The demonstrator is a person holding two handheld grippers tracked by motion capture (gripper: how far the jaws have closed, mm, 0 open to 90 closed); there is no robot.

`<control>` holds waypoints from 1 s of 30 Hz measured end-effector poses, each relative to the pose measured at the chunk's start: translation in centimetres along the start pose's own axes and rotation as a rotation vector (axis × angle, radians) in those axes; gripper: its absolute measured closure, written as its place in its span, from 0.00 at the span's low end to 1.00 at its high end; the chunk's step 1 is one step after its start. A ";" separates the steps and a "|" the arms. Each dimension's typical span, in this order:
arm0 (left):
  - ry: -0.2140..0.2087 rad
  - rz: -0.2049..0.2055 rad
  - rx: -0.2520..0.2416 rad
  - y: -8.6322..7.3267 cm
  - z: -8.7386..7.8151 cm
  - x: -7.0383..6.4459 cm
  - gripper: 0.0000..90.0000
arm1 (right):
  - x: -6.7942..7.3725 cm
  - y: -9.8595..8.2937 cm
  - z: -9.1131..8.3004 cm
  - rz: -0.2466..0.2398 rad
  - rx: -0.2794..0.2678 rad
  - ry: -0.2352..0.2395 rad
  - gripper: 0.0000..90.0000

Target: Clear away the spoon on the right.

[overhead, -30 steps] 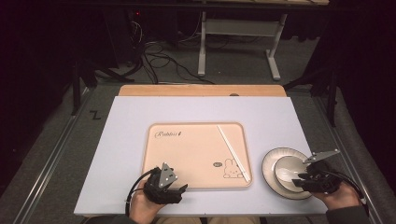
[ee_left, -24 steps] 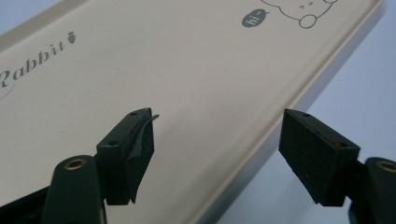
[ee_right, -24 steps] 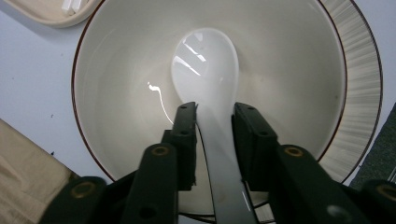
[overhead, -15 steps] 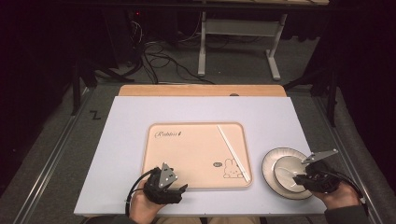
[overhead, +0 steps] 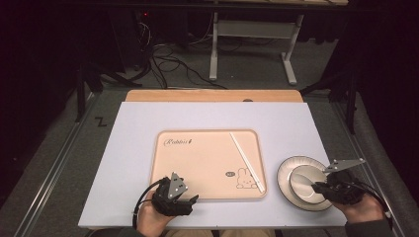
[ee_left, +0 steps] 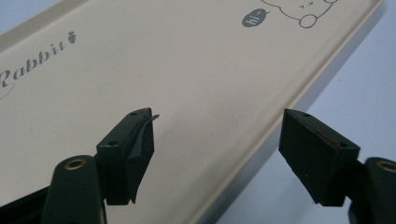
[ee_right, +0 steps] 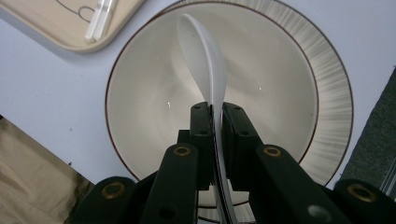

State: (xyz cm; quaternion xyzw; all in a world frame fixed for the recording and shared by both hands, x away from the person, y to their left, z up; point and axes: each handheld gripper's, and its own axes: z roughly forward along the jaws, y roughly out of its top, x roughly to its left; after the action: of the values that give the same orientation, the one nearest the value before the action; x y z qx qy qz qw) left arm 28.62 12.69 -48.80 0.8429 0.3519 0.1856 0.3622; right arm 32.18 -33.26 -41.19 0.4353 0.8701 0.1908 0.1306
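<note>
Left claw [overhead: 190,200] sits at the near edge of the tray [overhead: 197,163], near its left corner. In the left gripper view its jaws stand wide apart and hold nothing; one jaw is over the tray's surface, the other over the tabletop [overhead: 133,148] past the tray's raised rim.

Tray interior is mostly bare beige; a pair of white chopsticks [overhead: 246,160] lies slantwise along its right side, ending near the printed rabbit [overhead: 243,177]. Open tabletop lies left of and beyond the tray.

A narrow strip of tabletop separates the tray's right edge from the plate [overhead: 286,170]. A bowl [overhead: 304,177] stands on the plate, close to the tabletop's right edge.

Right claw [overhead: 316,186] is over the bowl's near side, jaws clamped on the handle of a white spoon [ee_right: 205,60]; the spoon's scoop lies inside the bowl, pointing towards its far wall.
</note>
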 end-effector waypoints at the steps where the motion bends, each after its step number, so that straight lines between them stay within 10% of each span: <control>1: 0.000 0.001 0.000 0.0 0.0 0.0 0.30 | 0.2 0.0 -0.5 -0.003 -0.020 -0.005 0.94; 12: -0.004 0.006 0.004 0.0 0.0 0.0 0.30 | 1.6 1.5 -2.2 -0.039 -0.092 -0.012 0.94; 30: -0.005 -0.004 -0.005 0.1 -0.2 0.1 0.29 | 3.9 5.9 -0.1 -0.079 -0.123 0.041 0.94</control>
State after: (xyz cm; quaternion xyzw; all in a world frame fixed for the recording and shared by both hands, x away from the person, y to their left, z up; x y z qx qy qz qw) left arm 28.58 12.78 -48.57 0.8417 0.3522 0.1837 0.3657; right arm 34.02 -26.90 -38.70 0.3877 0.8758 0.2475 0.1464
